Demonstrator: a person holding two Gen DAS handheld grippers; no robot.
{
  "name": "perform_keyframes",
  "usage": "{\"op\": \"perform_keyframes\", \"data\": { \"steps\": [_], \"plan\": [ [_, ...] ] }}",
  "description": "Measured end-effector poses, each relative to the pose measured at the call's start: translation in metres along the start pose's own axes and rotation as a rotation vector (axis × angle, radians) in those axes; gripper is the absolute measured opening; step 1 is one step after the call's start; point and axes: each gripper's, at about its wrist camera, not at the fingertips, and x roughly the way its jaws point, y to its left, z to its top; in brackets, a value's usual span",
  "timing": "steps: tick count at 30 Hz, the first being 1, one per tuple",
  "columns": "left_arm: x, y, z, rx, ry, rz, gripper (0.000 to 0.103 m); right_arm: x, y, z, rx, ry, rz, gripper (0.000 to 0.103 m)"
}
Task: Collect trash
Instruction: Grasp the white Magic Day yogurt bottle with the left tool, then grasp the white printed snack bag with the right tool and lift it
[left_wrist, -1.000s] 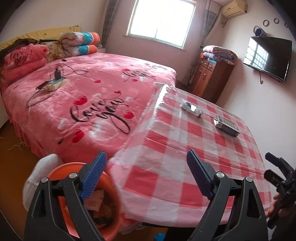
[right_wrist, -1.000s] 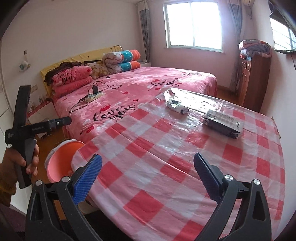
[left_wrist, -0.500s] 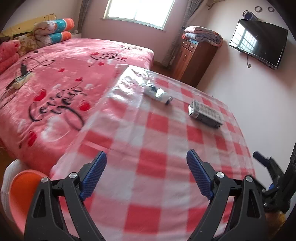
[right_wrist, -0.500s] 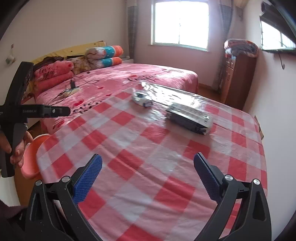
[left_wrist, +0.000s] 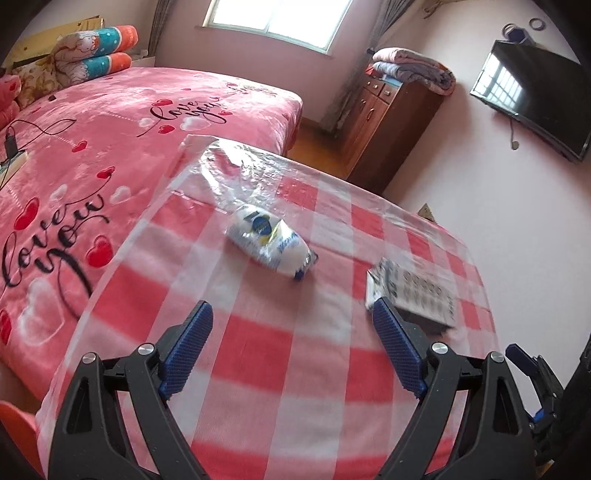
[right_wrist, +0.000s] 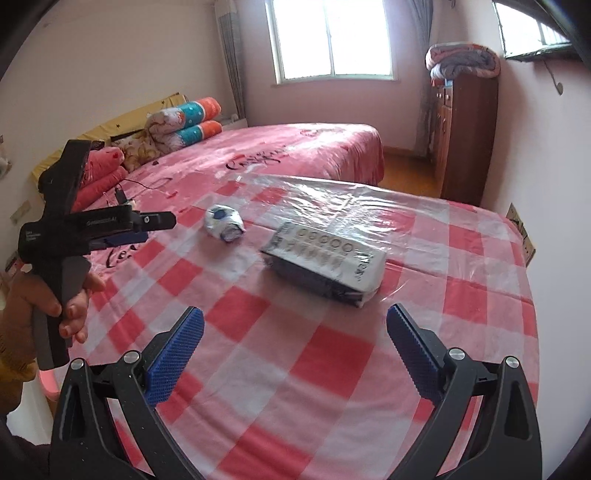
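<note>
A crumpled white and blue wrapper (left_wrist: 271, 243) lies on the red-checked tablecloth (left_wrist: 258, 354), ahead of my open, empty left gripper (left_wrist: 291, 347). A flat grey packet with printed circles (left_wrist: 413, 295) lies to its right. In the right wrist view the wrapper (right_wrist: 224, 222) is far left and the packet (right_wrist: 325, 262) sits ahead of my open, empty right gripper (right_wrist: 293, 354). The left gripper (right_wrist: 147, 230) shows there at the left, held by a hand over the table's edge.
An orange bin's rim (left_wrist: 16, 421) shows at the lower left beside the table. A pink bed (left_wrist: 92, 147) borders the table on the left. A wooden cabinet (left_wrist: 388, 122) and a wall TV (left_wrist: 532, 96) stand at the far right. Clear plastic film (right_wrist: 332, 199) covers the table's far end.
Both grippers have moved forward over the table toward the wrapper and the packet. The left gripper swung away from the orange bin. Both stayed open.
</note>
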Motion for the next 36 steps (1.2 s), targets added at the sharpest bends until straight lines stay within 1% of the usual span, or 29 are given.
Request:
{"op": "perform_keyframes", "data": {
  "steps": [4,10,14,16,20,21,22,23,25,27,29,32,33,36],
  "plan": [
    [0.036,0.003,0.014,-0.023,0.026,0.039,0.089,0.025,-0.018,0.012,0.010,0.027,0.006,0.098],
    [0.072,0.008,0.033,-0.078,0.044,0.054,0.089,0.049,-0.036,0.039,0.028,0.015,0.054,0.097],
    [0.087,0.010,0.044,-0.097,0.036,0.074,0.089,0.065,-0.035,0.057,-0.026,0.007,0.079,0.097],
    [0.094,0.011,0.048,-0.105,0.036,0.076,0.089,0.076,-0.032,0.063,-0.053,0.021,0.087,0.097],
    [0.104,0.009,0.053,-0.090,0.039,0.106,0.089,0.103,-0.031,0.068,-0.089,0.065,0.085,0.095],
    [0.105,0.009,0.054,-0.088,0.039,0.110,0.089,0.107,-0.032,0.069,-0.090,0.073,0.089,0.089],
    [0.107,0.008,0.054,-0.085,0.040,0.115,0.089,0.111,-0.033,0.069,-0.089,0.084,0.094,0.085],
    [0.108,0.007,0.054,-0.082,0.038,0.117,0.089,0.116,-0.033,0.070,-0.091,0.095,0.091,0.083],
    [0.110,0.005,0.055,-0.069,0.035,0.127,0.089,0.123,-0.034,0.070,-0.092,0.113,0.090,0.083],
    [0.112,0.002,0.055,-0.051,0.031,0.145,0.087,0.131,-0.035,0.069,-0.089,0.144,0.118,0.083],
    [0.113,-0.001,0.054,-0.028,0.027,0.168,0.086,0.136,-0.034,0.068,-0.104,0.164,0.124,0.083],
    [0.114,-0.007,0.049,0.022,0.023,0.213,0.080,0.145,-0.034,0.064,-0.124,0.197,0.122,0.095],
    [0.114,-0.008,0.049,0.031,0.020,0.222,0.078,0.148,-0.034,0.063,-0.125,0.204,0.116,0.095],
    [0.112,-0.009,0.046,0.055,0.010,0.253,0.070,0.150,-0.038,0.061,-0.101,0.212,0.142,0.096]
  ]
}}
